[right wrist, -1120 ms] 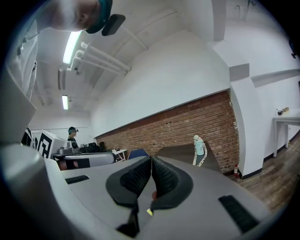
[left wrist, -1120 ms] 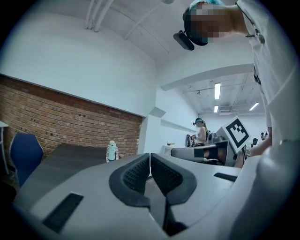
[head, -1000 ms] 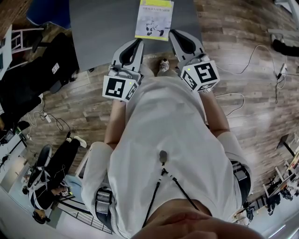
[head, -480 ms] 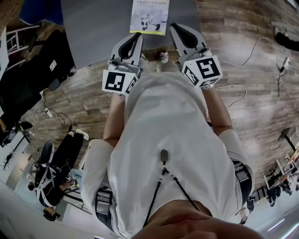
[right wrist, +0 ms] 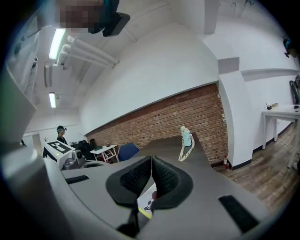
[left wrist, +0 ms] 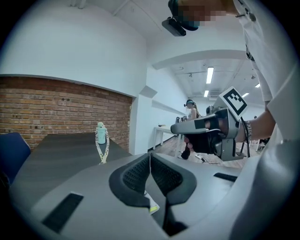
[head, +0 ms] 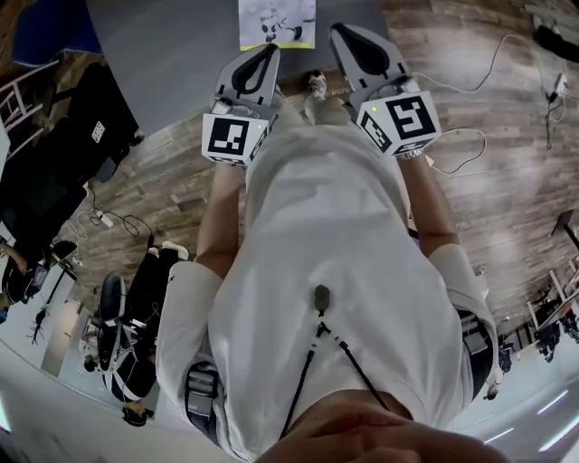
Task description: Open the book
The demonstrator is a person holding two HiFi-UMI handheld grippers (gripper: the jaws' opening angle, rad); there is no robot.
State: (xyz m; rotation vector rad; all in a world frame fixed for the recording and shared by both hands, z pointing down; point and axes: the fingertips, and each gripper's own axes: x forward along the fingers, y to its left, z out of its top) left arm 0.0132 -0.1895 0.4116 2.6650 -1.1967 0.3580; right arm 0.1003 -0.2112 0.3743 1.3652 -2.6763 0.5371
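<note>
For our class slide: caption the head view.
Left gripper and right gripper, shut, poised before a closed book on a grey table.

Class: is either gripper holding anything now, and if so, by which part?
Nothing is held. The left gripper and right gripper are both shut with nothing between their jaws; the book lies closed on the table.

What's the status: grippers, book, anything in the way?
Both shut, empty: left gripper, right gripper. Thin white-and-yellow book lies closed on grey table, just ahead of both. Nothing between; pale green bottle stands far down the table.
</note>
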